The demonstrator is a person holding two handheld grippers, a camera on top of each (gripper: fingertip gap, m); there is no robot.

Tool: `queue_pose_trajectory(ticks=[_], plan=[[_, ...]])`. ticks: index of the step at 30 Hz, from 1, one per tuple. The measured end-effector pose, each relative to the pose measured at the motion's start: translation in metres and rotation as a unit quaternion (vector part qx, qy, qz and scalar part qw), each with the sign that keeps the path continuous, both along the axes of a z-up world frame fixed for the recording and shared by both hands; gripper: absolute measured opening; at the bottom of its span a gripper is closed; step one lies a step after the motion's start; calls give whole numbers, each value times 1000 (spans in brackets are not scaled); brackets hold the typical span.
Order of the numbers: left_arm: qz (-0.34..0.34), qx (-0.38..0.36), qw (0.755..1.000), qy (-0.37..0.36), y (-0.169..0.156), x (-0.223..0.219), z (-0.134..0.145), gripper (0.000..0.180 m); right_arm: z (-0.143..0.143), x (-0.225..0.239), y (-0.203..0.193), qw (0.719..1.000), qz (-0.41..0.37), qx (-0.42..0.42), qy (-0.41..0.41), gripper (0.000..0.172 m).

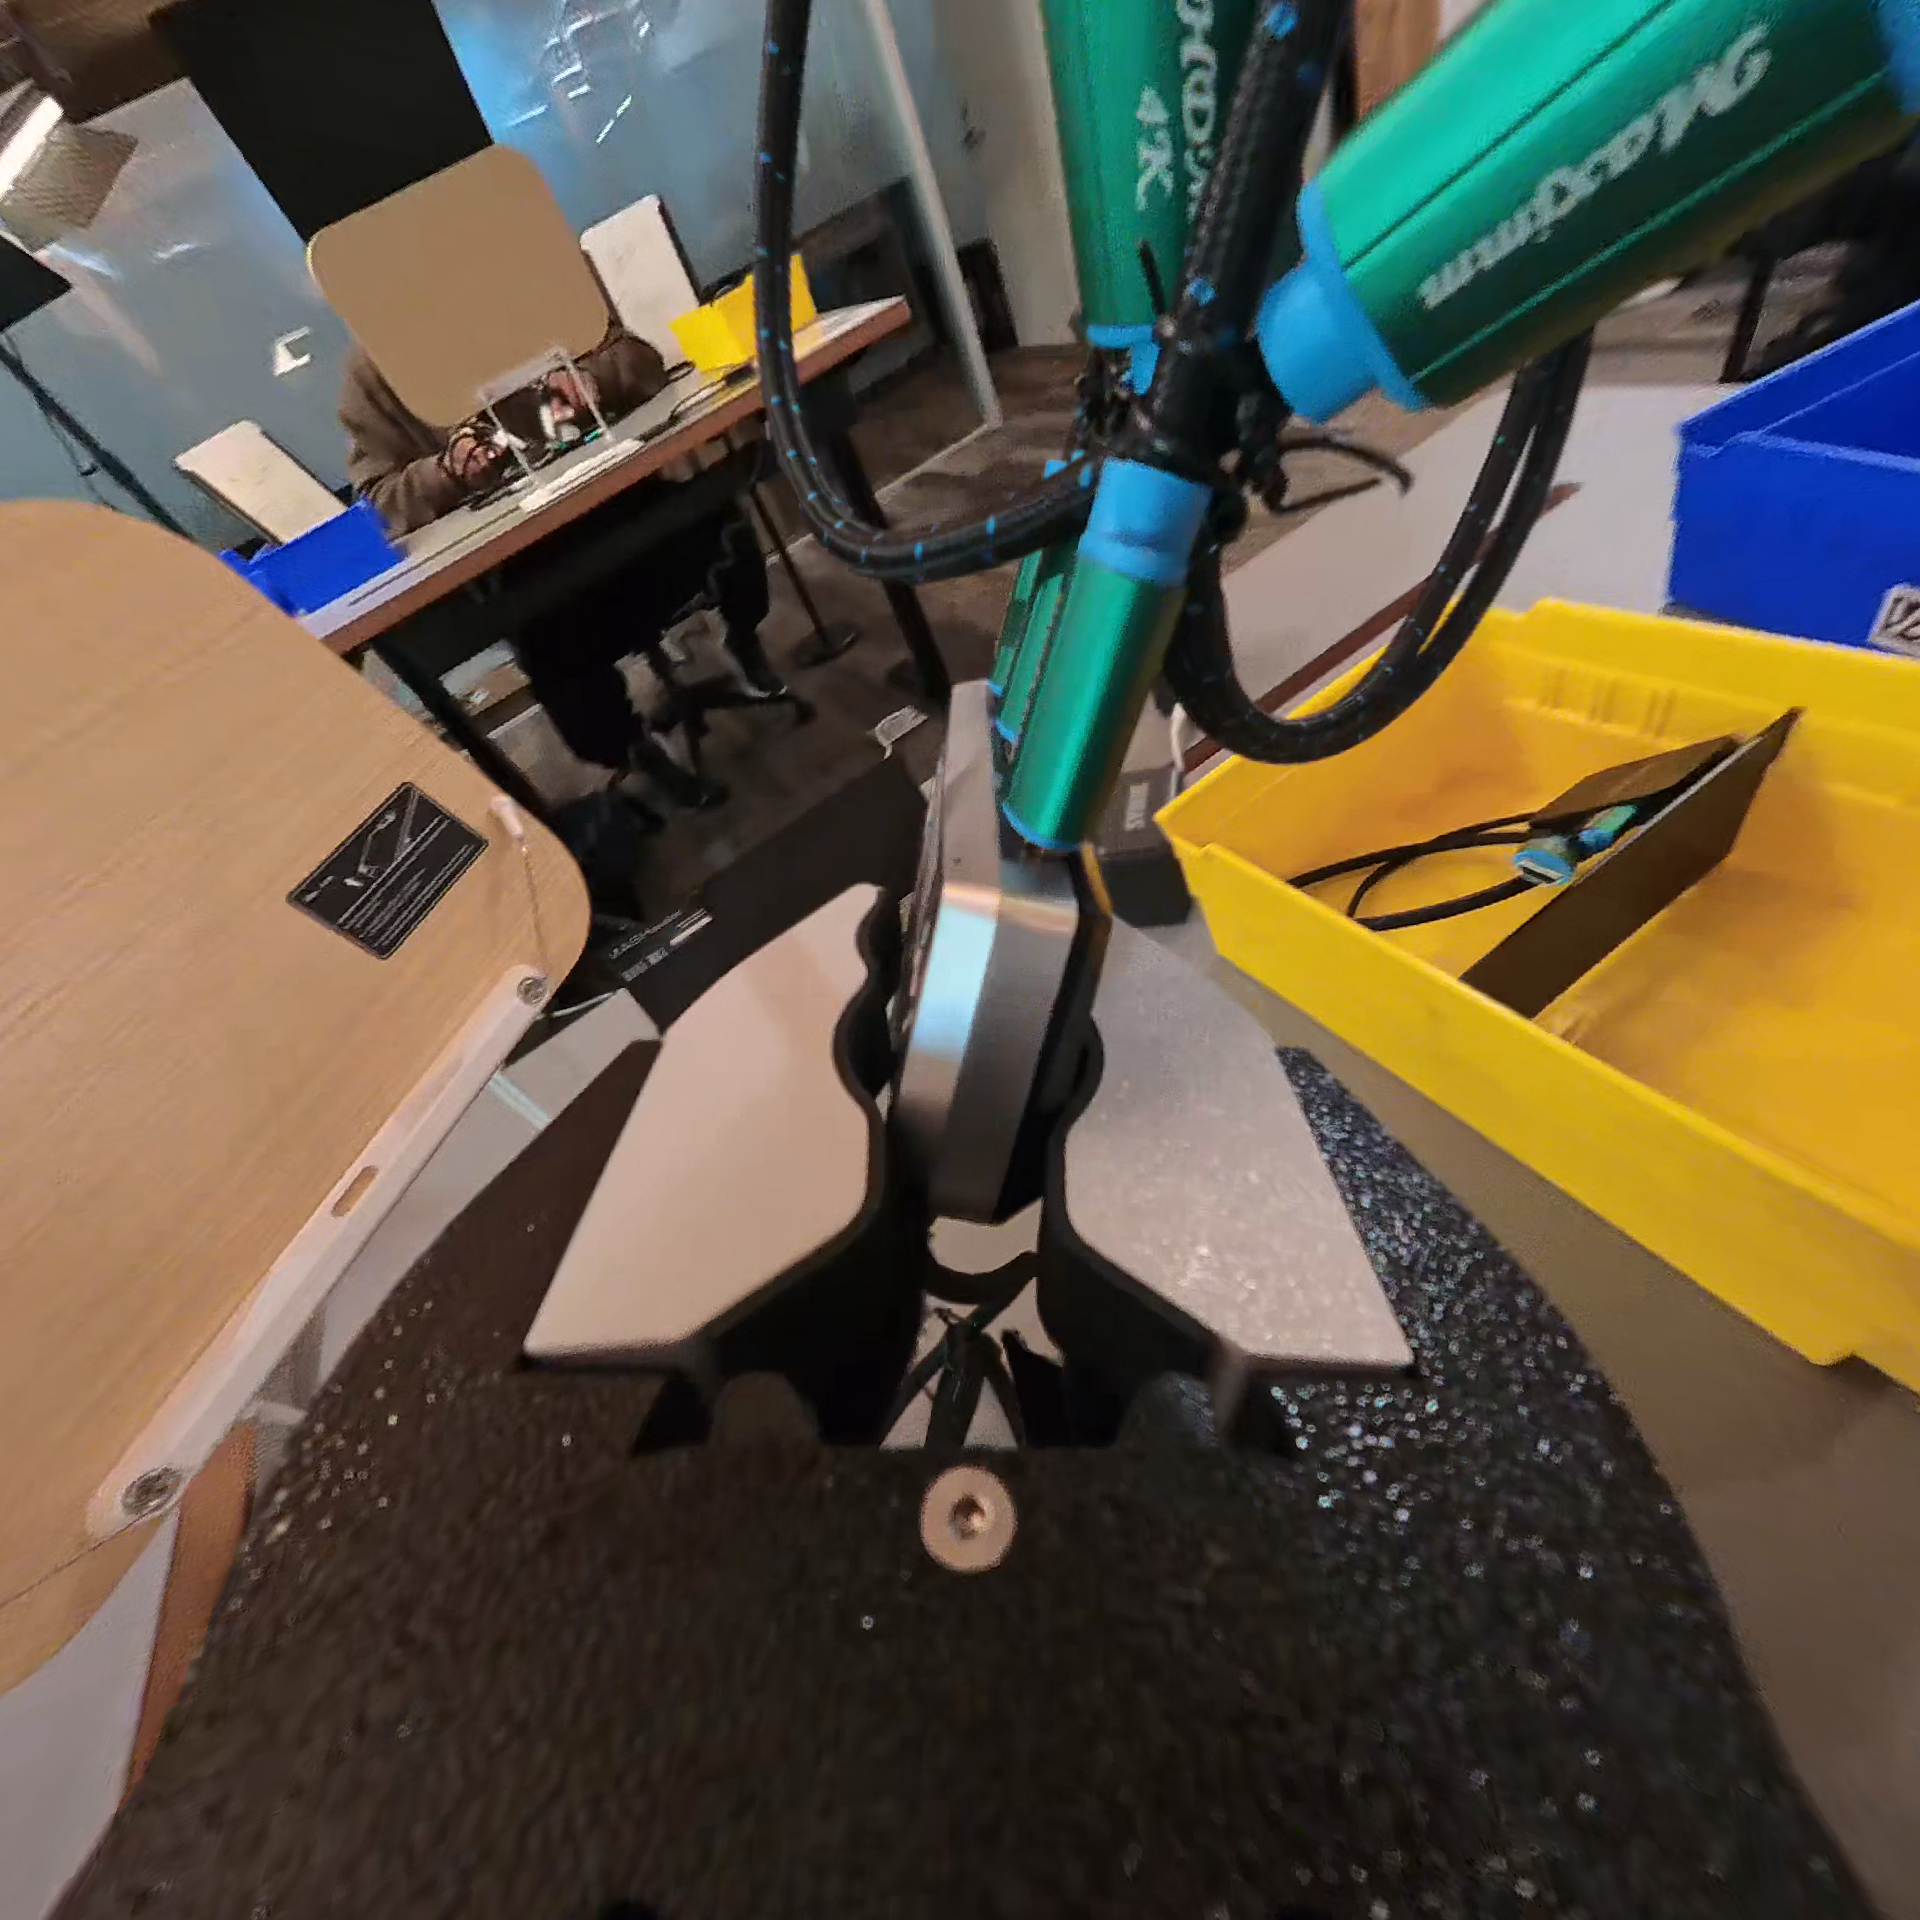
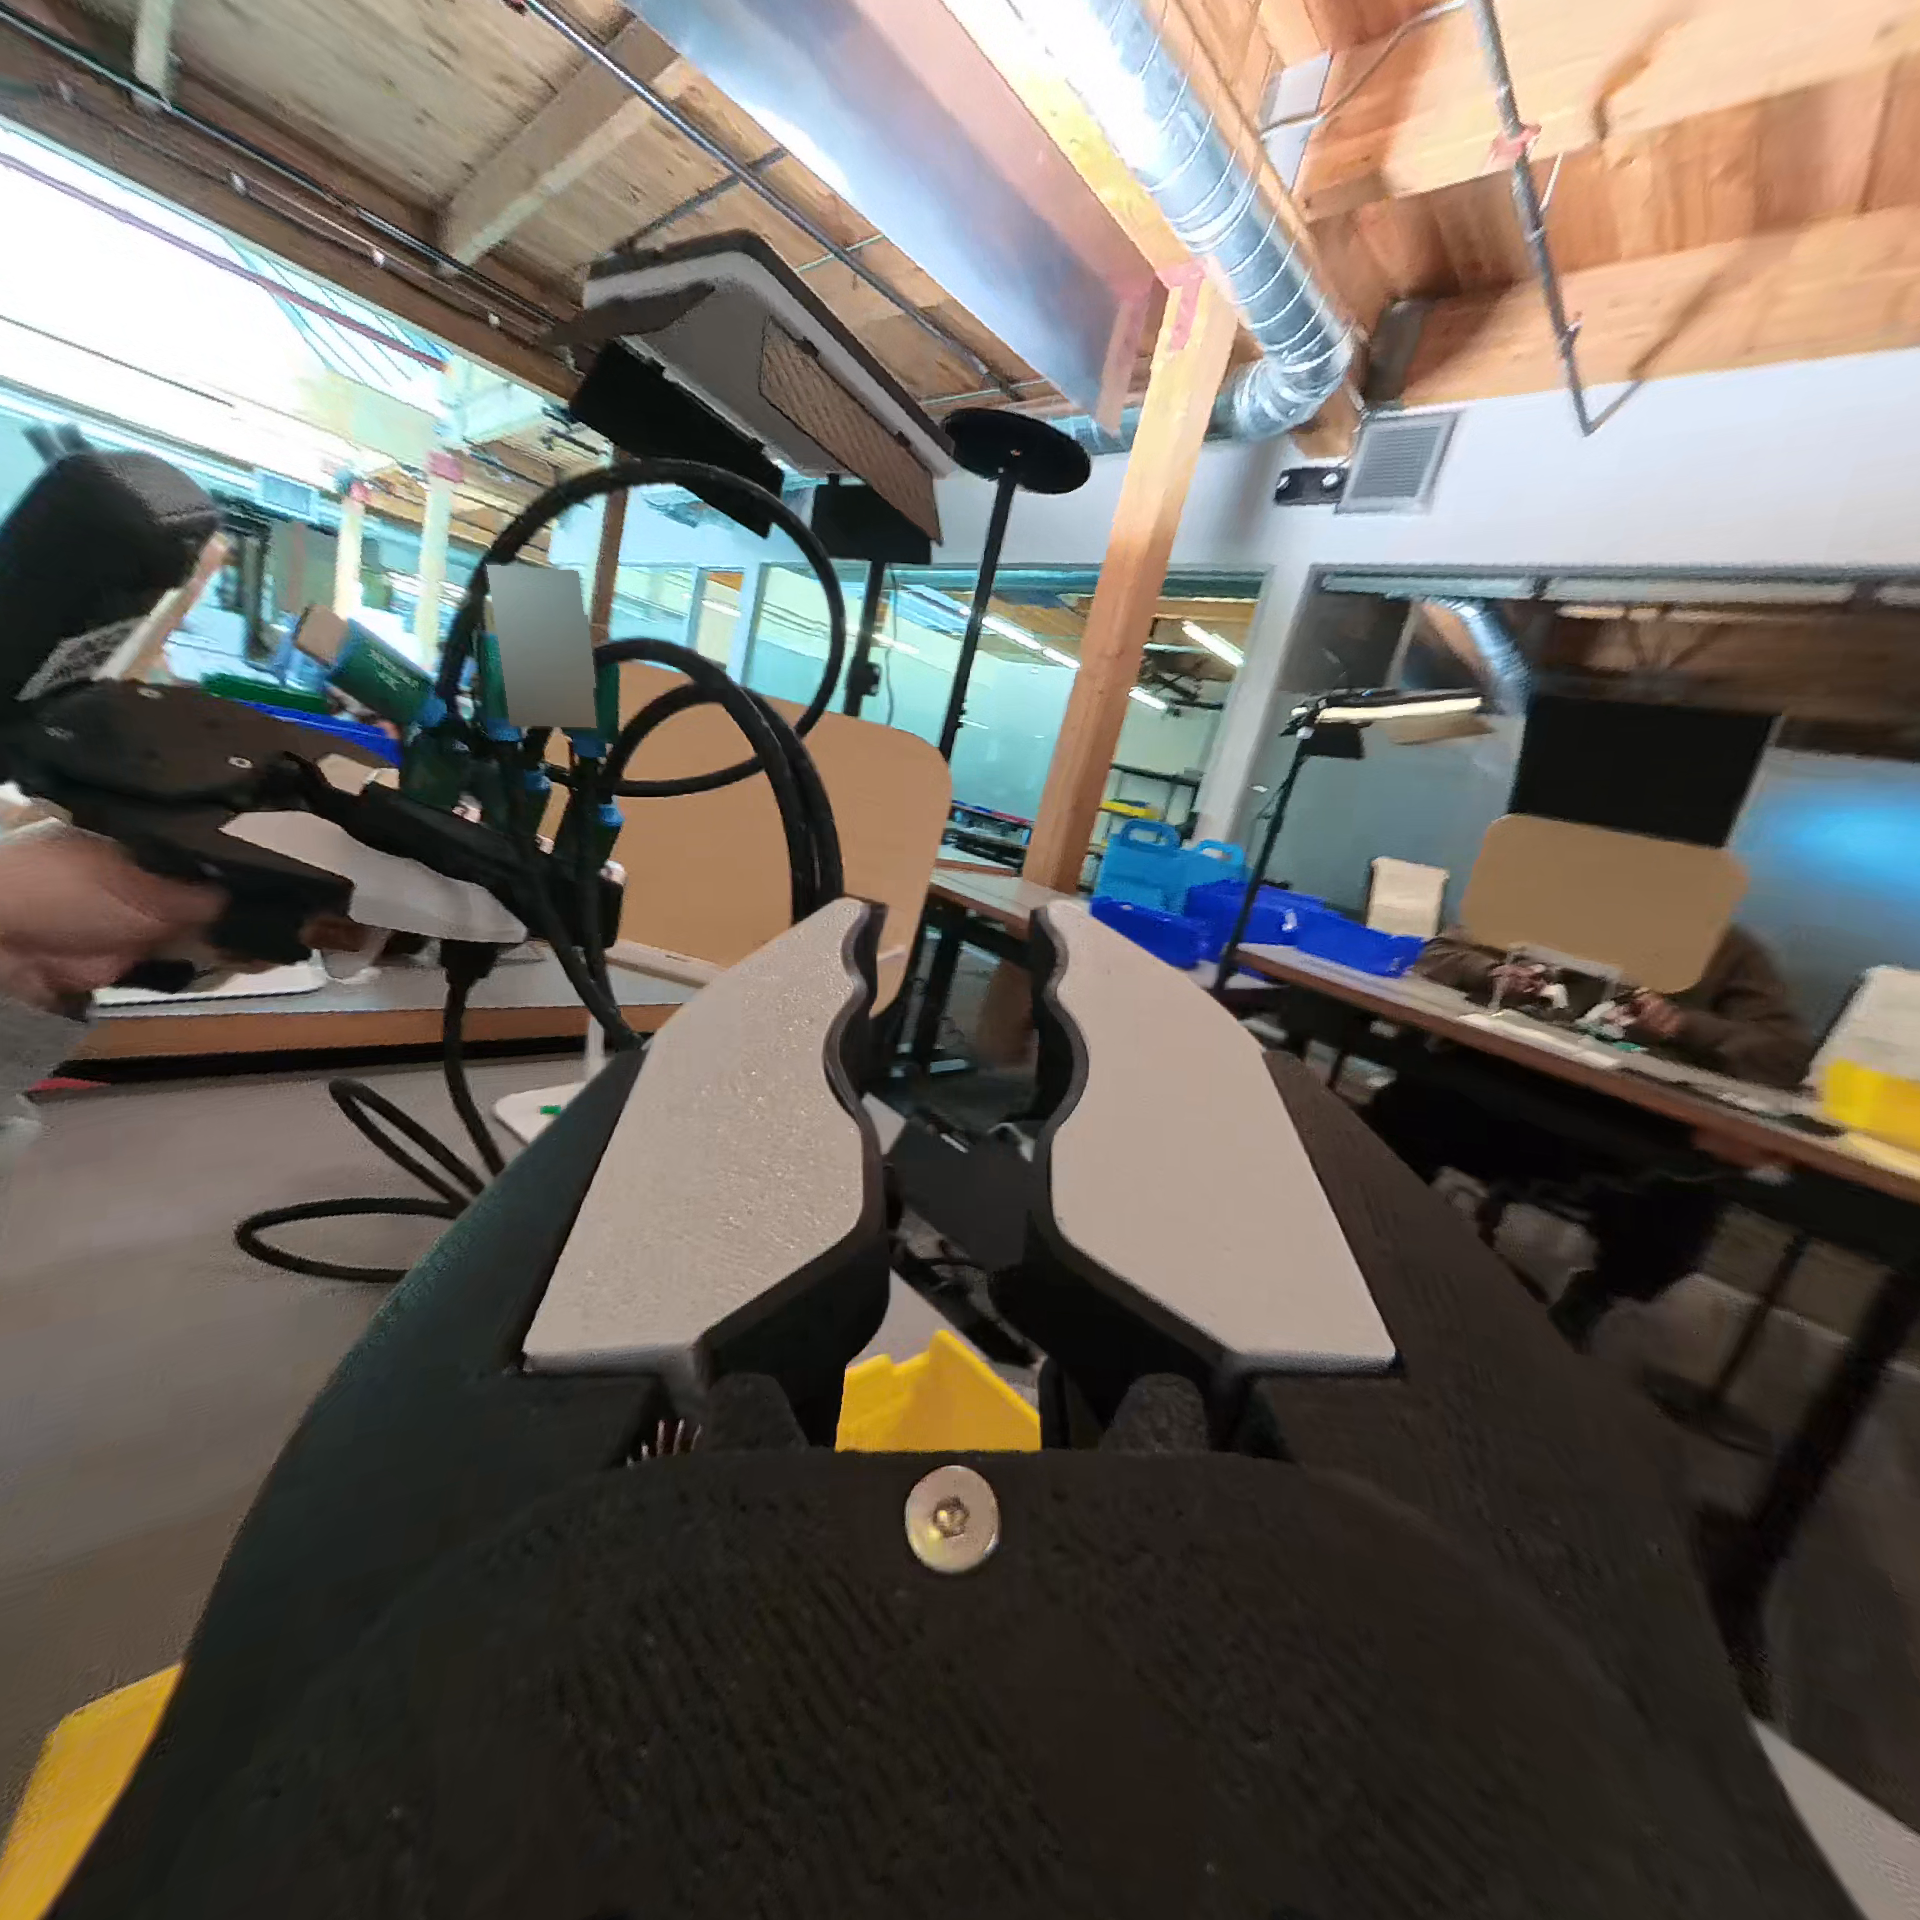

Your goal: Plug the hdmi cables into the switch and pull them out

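Note:
My left gripper is shut on a flat box with a silver edge and black faces, held on edge between the pads. Green metal plugs with blue collars stand in the box's top edge, and black braided cables loop away from them. Another green plug hangs close at the upper right. In the right wrist view the left gripper shows at the far left with the box and looping cables. My right gripper is open with nothing between its fingers, raised in the air.
A yellow bin at the right holds a black box and a cable. A blue bin stands behind it. A wooden panel is close on the left. A person sits at a far table with blue bins. One gripper's finger ends stand about 25 cm off the other's.

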State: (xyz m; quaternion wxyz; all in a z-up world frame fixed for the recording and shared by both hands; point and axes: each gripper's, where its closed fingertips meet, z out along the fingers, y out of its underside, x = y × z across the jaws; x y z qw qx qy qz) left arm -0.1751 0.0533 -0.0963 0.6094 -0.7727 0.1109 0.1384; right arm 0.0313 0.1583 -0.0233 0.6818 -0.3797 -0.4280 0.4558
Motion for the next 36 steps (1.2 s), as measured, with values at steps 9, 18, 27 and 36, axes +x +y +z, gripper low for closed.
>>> queue_pose_trajectory(ticks=[9, 18, 27, 36], plan=[[-14, -29, 999, 4, 13, 3, -17, 27, -15, -19, 2, 1000, 11, -17, -23, 26], [-29, -50, 998, 0, 19, 5, -27, 27, -30, -32, 5, 997, 0, -23, -71, 26], [-260, -20, 955, -140, 1, 68, -8, 26, -75, -52, 9, 969, 60, -151, -185, 0], [-392, -58, 895, -204, -12, 109, -12, 27, -64, -69, -86, 945, 274, -76, -163, 23]])
